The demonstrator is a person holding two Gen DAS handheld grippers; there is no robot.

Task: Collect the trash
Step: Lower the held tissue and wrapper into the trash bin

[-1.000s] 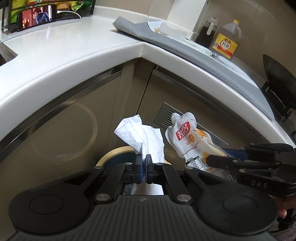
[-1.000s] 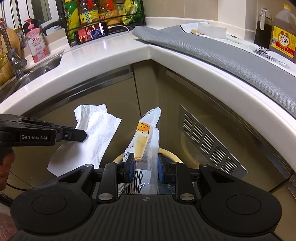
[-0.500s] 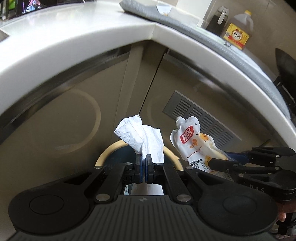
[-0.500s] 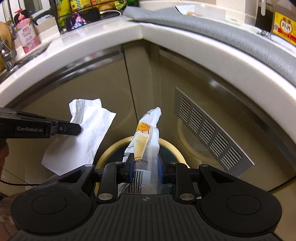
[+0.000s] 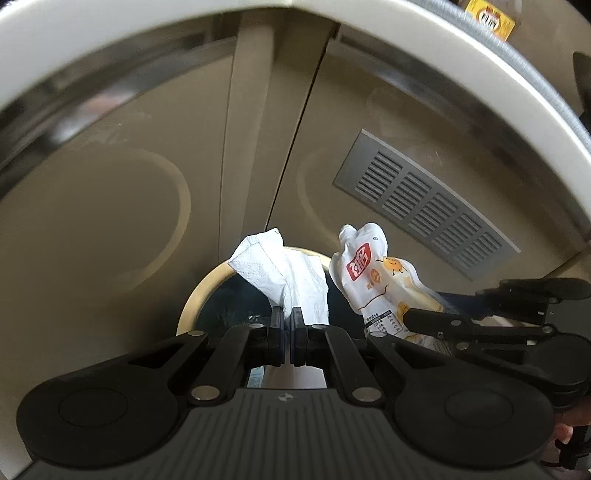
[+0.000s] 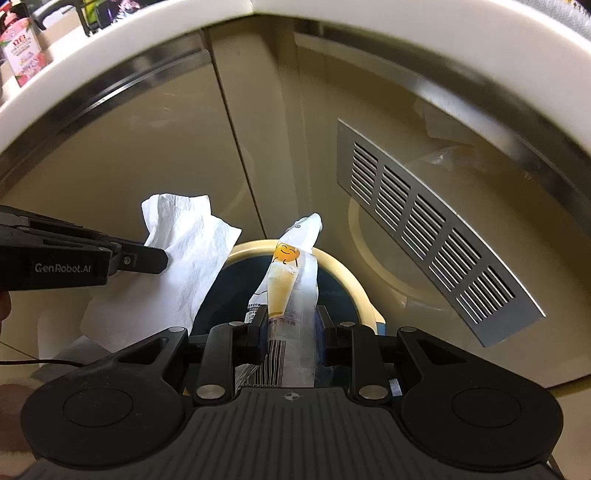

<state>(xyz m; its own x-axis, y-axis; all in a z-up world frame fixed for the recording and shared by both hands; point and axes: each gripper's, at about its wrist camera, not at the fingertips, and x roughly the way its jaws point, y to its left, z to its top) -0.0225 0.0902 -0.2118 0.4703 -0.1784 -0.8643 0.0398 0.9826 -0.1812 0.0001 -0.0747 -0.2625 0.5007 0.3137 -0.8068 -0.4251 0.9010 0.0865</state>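
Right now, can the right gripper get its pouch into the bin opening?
Probably yes. The right gripper is shut on the pouch directly over the bin, whose dark opening looks unobstructed; the tissue in the left gripper hangs off to the side.

Slatted metal vent (image 5: 424,201) on beige cabinet door (image 6: 140,155); pink bottle (image 6: 22,55) on countertop (image 5: 110,40)

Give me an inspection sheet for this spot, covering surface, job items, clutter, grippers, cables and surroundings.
Surface: white countertop curves overhead; beige cabinet doors below.
Job's things: white tissue and spouted drink pouch, both held above the round bin, which has a cream rim and dark inside.
Clutter: pink-labelled bottle and yellow-labelled jug on the counter.
Grippers: left gripper shut on the tissue; right gripper shut on the pouch.
Cables: thin black cable at lower left of the right view.
Surroundings: metal vent grille in a cabinet door.
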